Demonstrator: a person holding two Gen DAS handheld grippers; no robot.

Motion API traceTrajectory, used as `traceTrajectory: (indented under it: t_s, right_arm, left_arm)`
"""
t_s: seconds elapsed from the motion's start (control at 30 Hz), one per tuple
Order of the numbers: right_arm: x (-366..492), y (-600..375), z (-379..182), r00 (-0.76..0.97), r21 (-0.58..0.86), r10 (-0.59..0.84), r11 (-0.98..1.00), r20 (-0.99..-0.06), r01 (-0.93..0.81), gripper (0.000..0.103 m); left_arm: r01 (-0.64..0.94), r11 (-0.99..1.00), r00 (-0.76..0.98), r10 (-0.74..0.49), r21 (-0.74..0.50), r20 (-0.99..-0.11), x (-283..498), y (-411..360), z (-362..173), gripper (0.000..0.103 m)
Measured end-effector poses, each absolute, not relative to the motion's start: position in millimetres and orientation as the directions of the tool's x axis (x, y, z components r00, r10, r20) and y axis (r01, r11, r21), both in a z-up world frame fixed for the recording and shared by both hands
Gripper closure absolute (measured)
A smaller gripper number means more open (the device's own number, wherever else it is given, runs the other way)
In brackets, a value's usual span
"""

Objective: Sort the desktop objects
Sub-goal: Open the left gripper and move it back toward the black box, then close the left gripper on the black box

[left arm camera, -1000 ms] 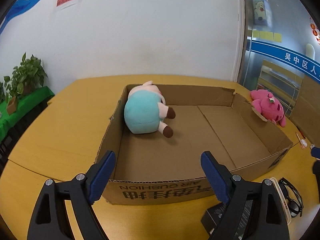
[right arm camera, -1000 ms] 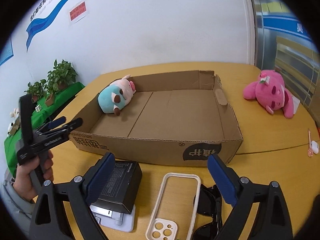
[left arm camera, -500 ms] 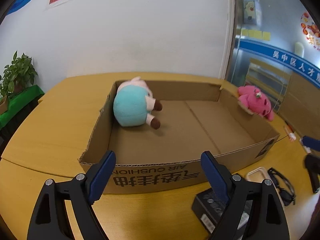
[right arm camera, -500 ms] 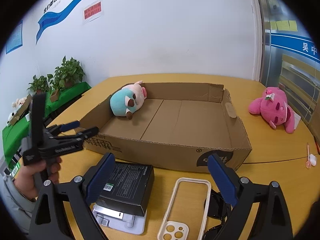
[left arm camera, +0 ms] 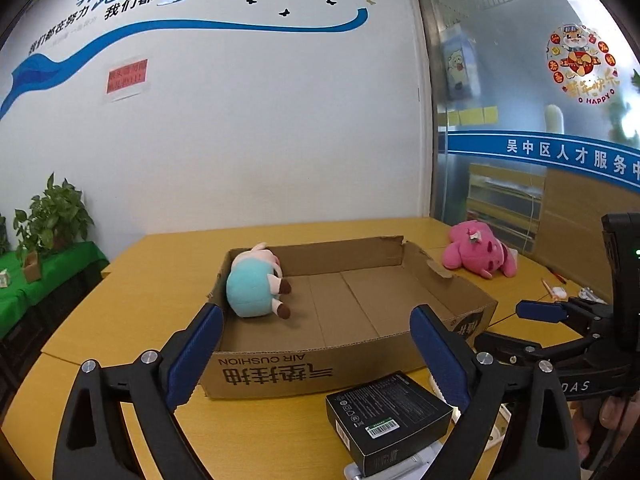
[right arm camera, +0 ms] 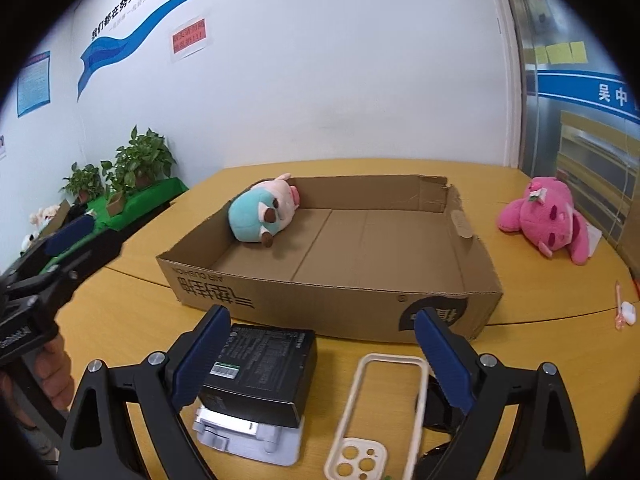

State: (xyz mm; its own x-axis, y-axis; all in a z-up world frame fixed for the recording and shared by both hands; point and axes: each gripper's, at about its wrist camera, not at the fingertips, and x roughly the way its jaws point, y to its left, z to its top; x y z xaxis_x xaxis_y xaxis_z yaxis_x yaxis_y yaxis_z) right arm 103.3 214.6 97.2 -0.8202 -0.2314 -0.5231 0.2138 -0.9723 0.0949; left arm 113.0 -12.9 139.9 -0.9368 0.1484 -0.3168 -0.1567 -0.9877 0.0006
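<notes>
1. Left wrist view: we see the left gripper [left arm camera: 316, 354] with its blue pads far apart and widening, nothing between them; they frame the near wall of the cardboard box [left arm camera: 288, 372], which sits on the yellow table [left arm camera: 132, 304].
2. A teal plush toy [left arm camera: 256, 288] lies inside the box at its far left corner, against the left wall. A pink plush toy [left arm camera: 478, 255] lies outside the box, on the table past its far right corner.
3. A black carton [left arm camera: 386, 414] rests near the box's front wall on a pale device whose shape we cannot make out; the right finger cuts off part of both.
4. The right gripper [left arm camera: 560, 334] enters from the right edge, only partly in frame, with a bit of the person's hand below it.
5. Bare tabletop runs wide to the left of the box, as far as the table's edge.
6. Right wrist view: we see the right gripper [right arm camera: 320, 356] wide apart and narrowing, gripping nothing. Below it lie the black carton and a cream phone case [right arm camera: 372, 420], blurred at its near end.
7. Dark glasses [right arm camera: 438, 404] sit mostly hidden behind the right finger.
8. The box's floor lies bare to the right of the teal toy. Small items at the far right edge are too small to identify.
</notes>
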Motion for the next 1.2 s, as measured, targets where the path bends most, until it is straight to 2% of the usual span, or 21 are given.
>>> traceTrajectory:
  t_s: [0.03,0.07,0.13,0.17,0.2,0.23,0.27,0.3,0.37,0.43,0.47,0.5,0.57,0.73,0.9,1.1,1.2]
  right_arm:
    - [106.7,216.8,97.9,-0.827,0.085,-0.223,-0.974,-0.516,0.21,0.03]
    - [108.4,218.3,98.5,-0.831,0.081,-0.22,-0.975,-0.511,0.208,0.056]
    - [110.4,222.8,98.2,-0.83,0.083,-0.218,-0.975,-0.514,0.205,0.076]
    - [110.4,225.5,97.1,-0.823,0.096,-0.233,-0.972,-0.518,0.215,0.076]
    - [110.4,227.5,96.3,-0.816,0.108,-0.249,-0.968,-0.522,0.227,0.076]
    - [110.3,229.6,95.0,-0.807,0.122,-0.268,-0.963,-0.526,0.24,0.075]
    - [110.8,231.1,93.8,-0.797,0.144,-0.297,-0.955,-0.526,0.261,0.069]
    - [110.4,232.8,92.2,-0.784,0.169,-0.328,-0.945,-0.527,0.281,0.062]
    - [109.5,232.5,87.9,-0.761,0.198,-0.366,-0.93,-0.535,0.308,0.022]
    - [109.0,226.2,81.4,-0.738,0.195,-0.391,-0.919,-0.55,0.341,0.021]
    - [108.7,222.1,78.5,-0.723,0.193,-0.401,-0.914,-0.562,0.357,0.021]
    - [107.1,217.0,74.1,-0.703,0.189,-0.413,-0.907,-0.579,0.377,0.021]
    - [103.6,204.4,62.1,-0.655,0.175,-0.43,-0.891,-0.621,0.42,0.021]
    - [97.2,182.9,35.5,-0.58,0.145,-0.424,-0.874,-0.696,0.464,0.021]
    - [85.2,175.4,14.9,-0.508,0.196,-0.445,-0.861,-0.738,0.47,0.021]
    - [100.4,157.3,18.8,-0.408,0.271,-0.582,-0.75,-0.703,0.604,0.02]
    - [103.5,158.0,21.0,-0.445,0.236,-0.564,-0.765,-0.696,0.599,0.019]
  left_arm:
    - [-0.158,-0.987,-0.932,0.148,0.004,-0.33,112.7,-10.6,139.1,0.006]
    - [-0.159,-0.987,-0.928,0.149,0.001,-0.341,111.5,-9.8,137.8,0.006]
    - [-0.153,-0.988,-0.916,0.154,-0.031,-0.37,108.0,-9.8,135.2,0.008]
    - [-0.158,-0.986,-0.908,0.168,-0.056,-0.384,106.7,-10.9,133.2,0.023]
    - [-0.17,-0.981,-0.889,0.194,-0.094,-0.415,103.2,-13.6,130.3,0.065]
    - [-0.176,-0.977,-0.866,0.212,-0.121,-0.452,98.2,-16.1,126.2,0.086]
    - [-0.174,-0.973,-0.839,0.228,-0.153,-0.495,92.5,-19.3,121.0,0.098]
    - [-0.175,-0.967,-0.81,0.249,-0.187,-0.531,87.6,-22.9,114.8,0.098]
    - [-0.193,-0.95,-0.771,0.3,-0.244,-0.561,85.7,-27.7,106.3,0.097]
    - [-0.218,-0.932,-0.754,0.349,-0.288,-0.557,87.8,-29.8,101.2,0.072]
    - [-0.225,-0.928,-0.751,0.359,-0.297,-0.554,88.6,-29.7,99.6,0.038]
    - [-0.227,-0.926,-0.752,0.364,-0.302,-0.55,89.2,-29.4,98.2,0.019]
    - [-0.222,-0.923,-0.751,0.367,-0.313,-0.548,88.1,-28.7,93.8,0.018]
    - [-0.239,-0.888,-0.645,0.448,-0.393,-0.619,70.1,-28.6,68.0,0.018]
    - [-0.233,-0.857,-0.583,0.501,-0.459,-0.64,57.1,-27.8,44.2,0.018]
    - [-0.204,-0.841,-0.547,0.522,-0.5,-0.654,50.3,-42.8,33.6,0.018]
    - [-0.184,-0.842,-0.538,0.518,-0.507,-0.665,45.2,-51.9,29.4,0.018]
